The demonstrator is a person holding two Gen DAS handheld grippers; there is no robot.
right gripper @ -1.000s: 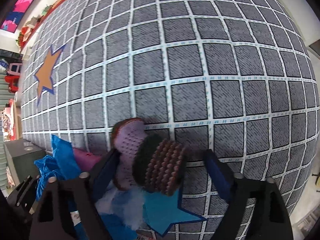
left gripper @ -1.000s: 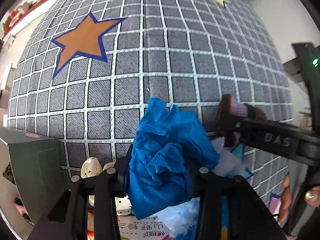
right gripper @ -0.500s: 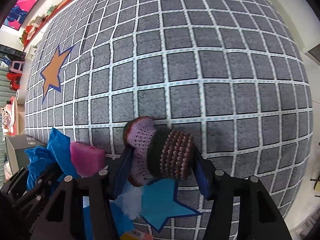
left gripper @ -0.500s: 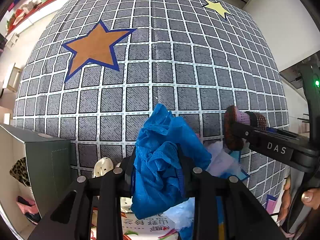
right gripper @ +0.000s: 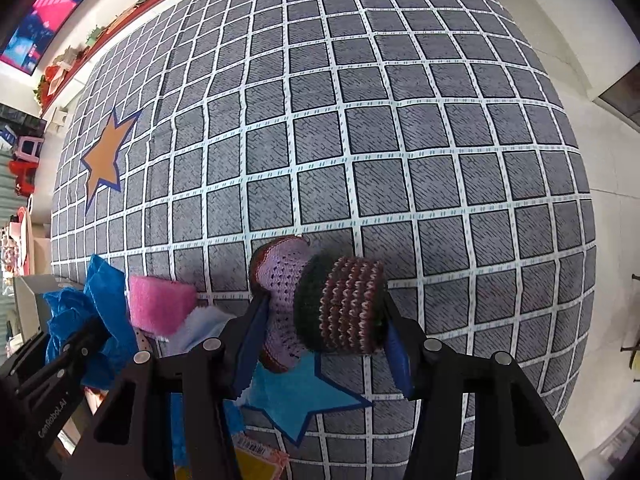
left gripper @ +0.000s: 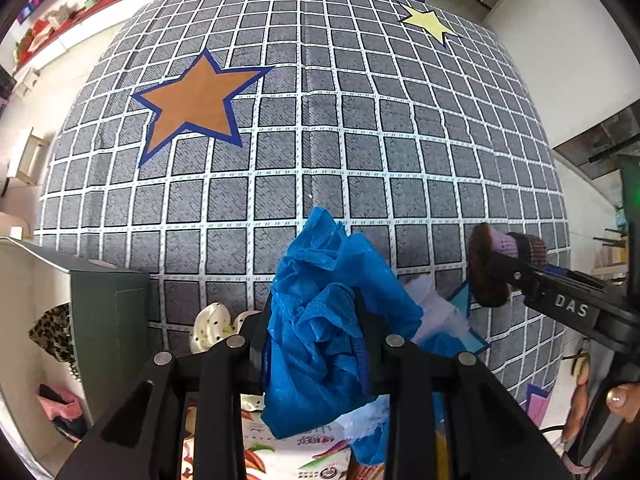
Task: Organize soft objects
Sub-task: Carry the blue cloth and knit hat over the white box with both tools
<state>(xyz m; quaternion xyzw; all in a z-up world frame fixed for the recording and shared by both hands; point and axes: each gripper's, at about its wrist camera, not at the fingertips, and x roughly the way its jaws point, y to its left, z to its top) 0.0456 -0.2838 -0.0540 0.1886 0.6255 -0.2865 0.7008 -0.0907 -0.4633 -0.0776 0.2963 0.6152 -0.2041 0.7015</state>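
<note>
Overhead, in the left wrist view, the left hand-held gripper (left gripper: 316,336) pinches a crumpled blue cloth (left gripper: 328,320) between its fingers, lifted over the grey checked carpet (left gripper: 280,160) with its orange star (left gripper: 196,104). Near left stands a dark green box (left gripper: 112,320), open at its side, with leopard-print and pink fabric inside. At right the other gripper carries a knitted sock (left gripper: 500,256).

From the right wrist view, the right hand-held gripper (right gripper: 324,328) has its jaws closing on the knitted sock (right gripper: 320,304), purple and brown-striped, pads pressing both sides above a blue star (right gripper: 296,396). A pink sponge (right gripper: 160,304) sits near left, just beside the blue cloth.
</note>
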